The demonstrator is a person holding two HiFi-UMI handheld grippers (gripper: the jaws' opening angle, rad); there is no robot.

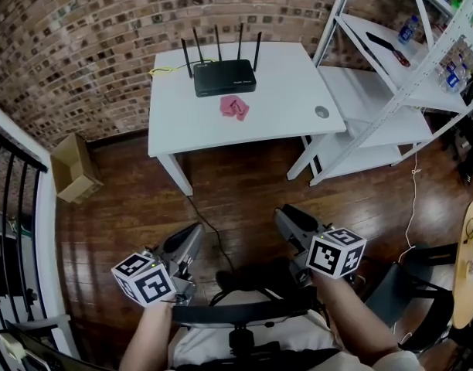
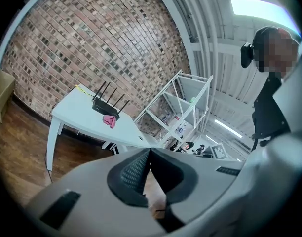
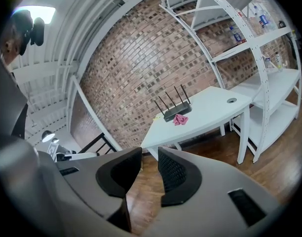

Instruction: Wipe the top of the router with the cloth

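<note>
A black router (image 1: 225, 77) with several upright antennas stands at the back of the white table (image 1: 283, 114). A crumpled pink cloth (image 1: 234, 107) lies just in front of it, apart from it. Both grippers hang low over the wooden floor, well short of the table. My left gripper (image 1: 196, 232) has its jaws together, empty. My right gripper (image 1: 285, 213) has its jaws nearly together with only a thin gap and nothing in it. From the left gripper (image 2: 149, 150) the router (image 2: 105, 106) and cloth (image 2: 110, 121) look far off; the same holds from the right gripper (image 3: 149, 149) for router (image 3: 174, 112) and cloth (image 3: 180, 119).
A white shelf unit (image 1: 391, 91) stands right of the table. A cardboard box (image 1: 73, 168) sits on the floor at the left, by a black railing (image 1: 8, 199). A black cable (image 1: 209, 230) runs across the floor. A round wooden table (image 1: 472, 261) is at the right edge.
</note>
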